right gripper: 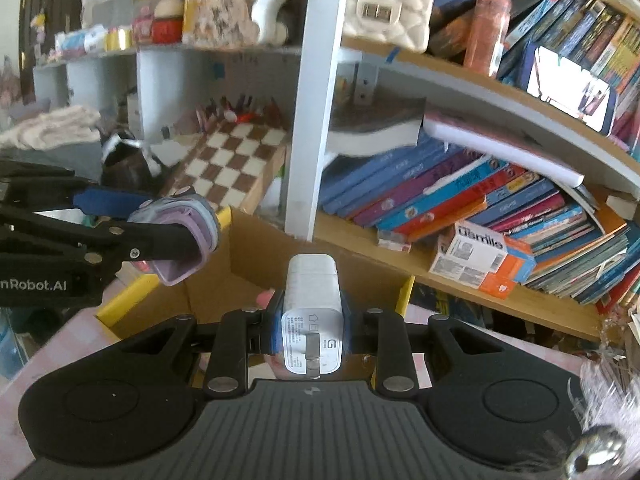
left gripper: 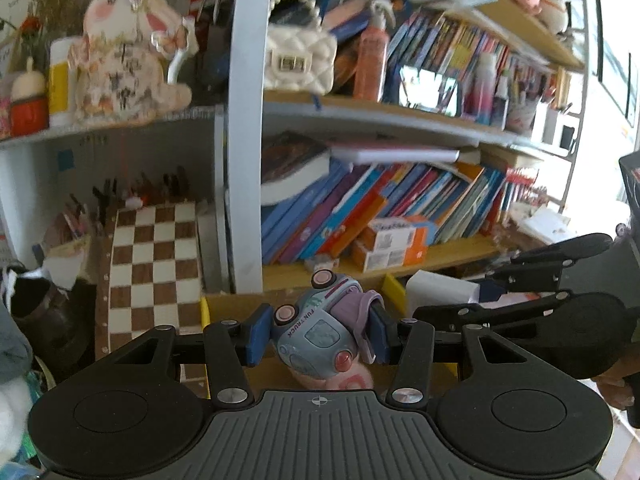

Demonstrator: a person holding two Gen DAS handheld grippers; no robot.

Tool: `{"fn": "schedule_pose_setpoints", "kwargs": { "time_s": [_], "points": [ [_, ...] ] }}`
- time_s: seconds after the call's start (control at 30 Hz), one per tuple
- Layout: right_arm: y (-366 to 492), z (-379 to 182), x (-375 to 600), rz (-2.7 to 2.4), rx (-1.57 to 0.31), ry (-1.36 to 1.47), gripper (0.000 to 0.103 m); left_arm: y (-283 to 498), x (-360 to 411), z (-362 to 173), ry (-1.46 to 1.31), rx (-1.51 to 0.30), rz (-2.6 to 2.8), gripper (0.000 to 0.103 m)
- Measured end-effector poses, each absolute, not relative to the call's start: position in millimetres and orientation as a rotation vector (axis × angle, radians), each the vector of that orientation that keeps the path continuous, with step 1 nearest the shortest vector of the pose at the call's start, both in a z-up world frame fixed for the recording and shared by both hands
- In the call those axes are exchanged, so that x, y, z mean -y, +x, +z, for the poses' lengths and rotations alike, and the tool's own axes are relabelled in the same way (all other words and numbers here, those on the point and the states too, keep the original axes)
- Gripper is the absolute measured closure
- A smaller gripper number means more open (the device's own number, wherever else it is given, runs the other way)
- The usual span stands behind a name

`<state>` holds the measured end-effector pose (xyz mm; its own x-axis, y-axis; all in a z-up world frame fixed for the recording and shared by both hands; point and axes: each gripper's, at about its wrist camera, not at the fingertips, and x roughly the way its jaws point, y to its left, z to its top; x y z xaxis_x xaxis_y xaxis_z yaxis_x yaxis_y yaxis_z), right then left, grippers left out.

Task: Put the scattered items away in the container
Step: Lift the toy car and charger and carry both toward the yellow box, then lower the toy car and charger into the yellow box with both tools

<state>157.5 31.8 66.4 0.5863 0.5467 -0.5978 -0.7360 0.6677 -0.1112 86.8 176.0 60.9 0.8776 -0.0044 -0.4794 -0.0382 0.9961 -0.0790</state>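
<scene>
Left wrist: "FUN TRUCK" toy (left gripper: 318, 330)

Toy truck (left gripper: 320, 328) reads "FUN TRUCK"; orange box (right gripper: 484, 260) "usmile".

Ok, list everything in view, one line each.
toy truck: 1, blue and purple, in left gripper
charger: 1, white, in right gripper
box: 1, cardboard with yellow edges, below both grippers
chessboard: 1, brown and white, leaning left of the box
books: many, mixed colours, lower shelf
purse: 1, cream quilted, upper shelf
bottle: 1, orange-pink, beside purse
left gripper: 1, black, blue pads
right gripper: 1, black, blue pads
</scene>
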Motion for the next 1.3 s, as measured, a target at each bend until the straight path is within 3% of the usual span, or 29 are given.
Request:
{"fn": "schedule_pose_setpoints", "kwargs": {
  "time_s": [0.83, 1.3],
  "points": [
    [213, -24, -88, 0.736, -0.638, -0.743, 0.078, 141, -200, -14, -0.076, -0.71, 0.077, 0.055],
    [224, -45, -94, 0.73, -0.69, -0.825, 0.079, 154, -185, -30, 0.006, -0.771, 0.072, 0.055]
  ]
}}
